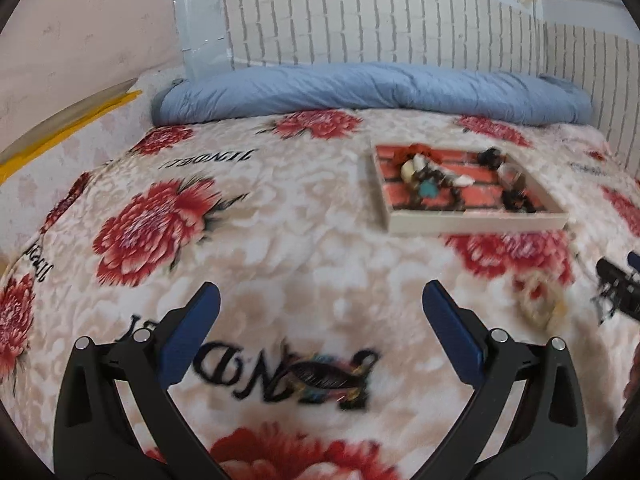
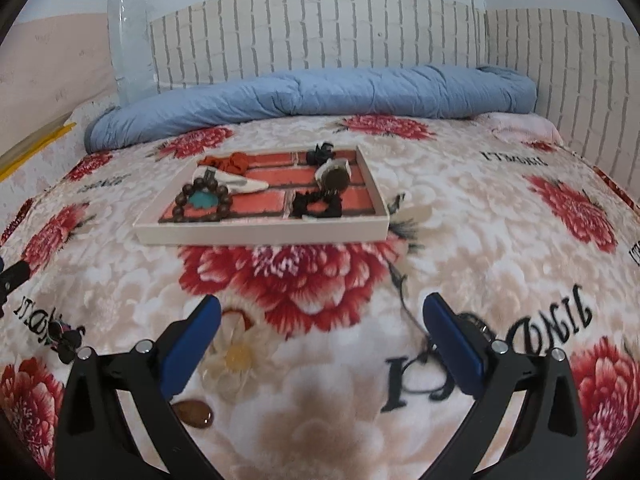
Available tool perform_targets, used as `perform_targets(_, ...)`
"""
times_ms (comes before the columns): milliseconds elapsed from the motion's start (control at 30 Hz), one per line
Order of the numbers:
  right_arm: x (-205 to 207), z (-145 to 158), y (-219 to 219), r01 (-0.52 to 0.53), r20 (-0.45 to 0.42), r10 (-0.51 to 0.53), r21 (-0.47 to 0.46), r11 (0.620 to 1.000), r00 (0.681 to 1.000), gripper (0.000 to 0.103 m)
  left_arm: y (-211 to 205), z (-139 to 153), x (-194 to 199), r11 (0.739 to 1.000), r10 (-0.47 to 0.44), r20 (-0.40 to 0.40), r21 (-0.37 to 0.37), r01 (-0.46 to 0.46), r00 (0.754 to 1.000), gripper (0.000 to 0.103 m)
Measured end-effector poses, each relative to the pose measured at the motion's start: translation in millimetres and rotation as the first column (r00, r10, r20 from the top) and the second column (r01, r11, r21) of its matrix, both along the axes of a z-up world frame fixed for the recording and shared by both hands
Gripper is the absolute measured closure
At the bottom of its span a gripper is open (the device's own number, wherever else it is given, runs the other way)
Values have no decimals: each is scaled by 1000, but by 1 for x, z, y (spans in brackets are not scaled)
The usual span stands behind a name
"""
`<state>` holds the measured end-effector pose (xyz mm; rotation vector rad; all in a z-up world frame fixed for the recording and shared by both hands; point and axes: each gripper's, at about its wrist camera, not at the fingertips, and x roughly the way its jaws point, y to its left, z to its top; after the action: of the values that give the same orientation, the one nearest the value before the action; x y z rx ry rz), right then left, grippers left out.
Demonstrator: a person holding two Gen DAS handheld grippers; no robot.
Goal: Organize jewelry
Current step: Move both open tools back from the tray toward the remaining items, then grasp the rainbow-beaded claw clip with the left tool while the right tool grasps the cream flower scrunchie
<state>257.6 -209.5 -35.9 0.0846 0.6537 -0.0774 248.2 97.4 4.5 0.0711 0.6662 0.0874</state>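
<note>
A shallow white tray (image 2: 260,234) with a red brick-pattern floor lies on the flowered bedspread; it also shows in the left wrist view (image 1: 476,222). It holds a wooden bead bracelet (image 2: 202,202), a teal piece, an orange scrunchie (image 2: 232,161), black scrunchies (image 2: 316,204) and clips. My right gripper (image 2: 320,336) is open and empty above the spread. A pale flower hair clip (image 2: 236,356) and a brown oval piece (image 2: 195,413) lie near its left finger. My left gripper (image 1: 320,328) is open and empty over a dark patterned hair clip (image 1: 326,376).
A rolled blue quilt (image 2: 312,96) lies along the far edge of the bed against a brick-pattern wall. A small black clip (image 2: 66,342) lies at the left. The right gripper's tip (image 1: 618,290) shows at the right edge of the left wrist view, beside the pale flower clip (image 1: 540,304).
</note>
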Motion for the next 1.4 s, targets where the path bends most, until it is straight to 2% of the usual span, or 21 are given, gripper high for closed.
perform_targets(133,6,-16,12,-4,-41,3,-12,1000,999,4,12,-26,-6,1000,16,-32,-13,-17,999,5)
perform_targets(200,8,-21,18,-8,-61,5,-48,999,998,4,15,-34,-4,1000,7,-51,-20,-8,999,5)
perform_targets(433,15,-28,25,-17,-93,9,-75,997,996,4,14,-55,-5,1000,-9,-84,-23,7,996,5)
perform_targets(733,23,-38,32,-25,-125,13,-94,995,992,4,10,-66,-2,1000,-26,-129,-20,24,991,5)
perform_targets(967,26,-42,34,-36,-135,24,-81,996,991,5,18,-78,8,996,-33,-198,-88,15,980,5)
perform_targets(1233,32,-46,41,-61,-157,46,-93,994,987,5,14,-89,20,997,-39,-256,-69,22,966,5)
perform_targets(1400,36,-50,43,-73,-183,55,-92,993,982,19,12,-89,23,998,-43,-262,-60,29,964,5)
